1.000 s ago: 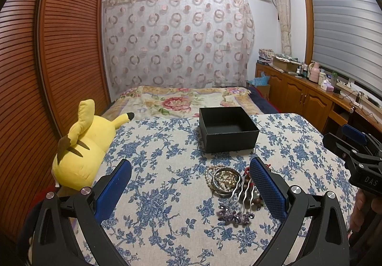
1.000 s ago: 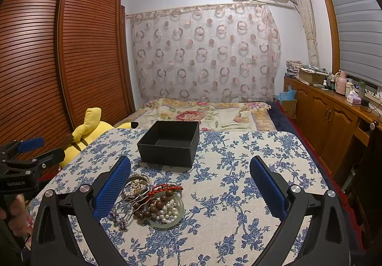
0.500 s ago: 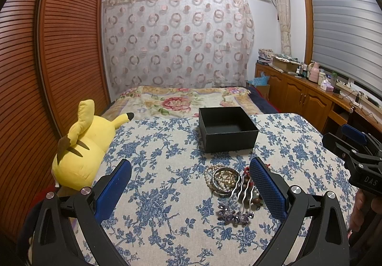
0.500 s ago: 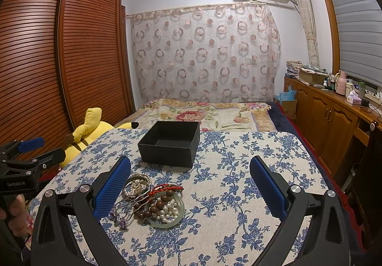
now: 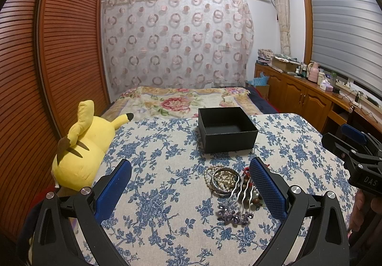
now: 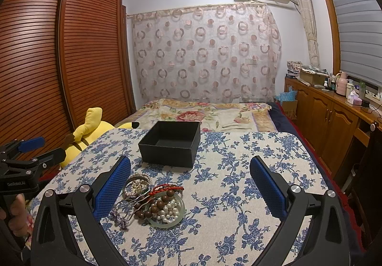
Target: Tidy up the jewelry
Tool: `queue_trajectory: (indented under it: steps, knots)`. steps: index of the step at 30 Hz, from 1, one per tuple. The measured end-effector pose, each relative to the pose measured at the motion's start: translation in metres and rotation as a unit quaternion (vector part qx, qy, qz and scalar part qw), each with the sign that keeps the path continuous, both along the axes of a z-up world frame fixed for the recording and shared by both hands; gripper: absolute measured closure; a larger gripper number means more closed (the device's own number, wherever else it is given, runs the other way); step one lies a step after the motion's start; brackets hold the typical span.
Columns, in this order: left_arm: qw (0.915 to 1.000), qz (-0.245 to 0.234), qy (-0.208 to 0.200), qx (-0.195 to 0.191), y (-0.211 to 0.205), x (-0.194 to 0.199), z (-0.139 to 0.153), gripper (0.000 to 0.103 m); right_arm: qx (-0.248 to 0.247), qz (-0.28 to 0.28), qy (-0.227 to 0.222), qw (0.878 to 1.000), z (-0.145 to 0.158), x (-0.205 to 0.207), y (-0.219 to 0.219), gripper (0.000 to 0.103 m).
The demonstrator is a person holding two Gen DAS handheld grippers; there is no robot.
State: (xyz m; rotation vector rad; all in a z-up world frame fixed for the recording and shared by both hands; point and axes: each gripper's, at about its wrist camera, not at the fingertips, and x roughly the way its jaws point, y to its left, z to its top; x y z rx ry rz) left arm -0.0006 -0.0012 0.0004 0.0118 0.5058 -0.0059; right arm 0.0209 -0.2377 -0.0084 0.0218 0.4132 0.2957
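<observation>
Nothing has shifted since a second ago: both grippers hover spread wide and empty over the blue-flowered tablecloth point(image 6: 238, 194). Beyond sits the empty black square cardboard box point(image 6: 170, 144), ready to receive the tangled heap of bead and pearl jewelry point(image 6: 155, 204), which lies beside my left gripper point(image 5: 189, 184) and right gripper point(image 6: 189, 184).

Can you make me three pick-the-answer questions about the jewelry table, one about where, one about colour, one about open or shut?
1. Where is the jewelry pile?
A. inside the box
B. on the tablecloth, nearer the camera than the box
C. on the bed

2. What colour is the box?
A. black
B. red
C. white

3. How is the right gripper?
A. shut on beads
B. open, holding nothing
C. shut on the box

Answers: B, the pile lies on the floral cloth; A, its walls are black; B, its blue pads stand wide apart.
</observation>
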Motion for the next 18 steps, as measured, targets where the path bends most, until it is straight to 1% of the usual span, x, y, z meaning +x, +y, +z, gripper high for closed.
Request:
queue_trajectory:
  steps: [3,6,16,18]
  knots:
    - [1.0,0.0,0.0,0.0,0.0,0.0,0.0,0.007,-0.002,0.0,0.002,1.0,-0.002,0.002,0.0,0.002]
    - [1.0,-0.002,0.009,-0.002,-0.004,0.003,0.002,0.007,-0.008,0.002,0.007,1.0,-0.006,0.002,0.001,0.002]
    - [0.9989,-0.013,0.045,-0.009,-0.001,0.013,-0.028,0.007,-0.017,0.015,0.03,0.999,-0.028,0.011,0.004,0.002]
    - [0.9983,-0.019,0.054,-0.01,-0.001,0.017,-0.033,0.007,-0.019,0.019,0.033,0.999,-0.03,0.012,0.003,0.004]
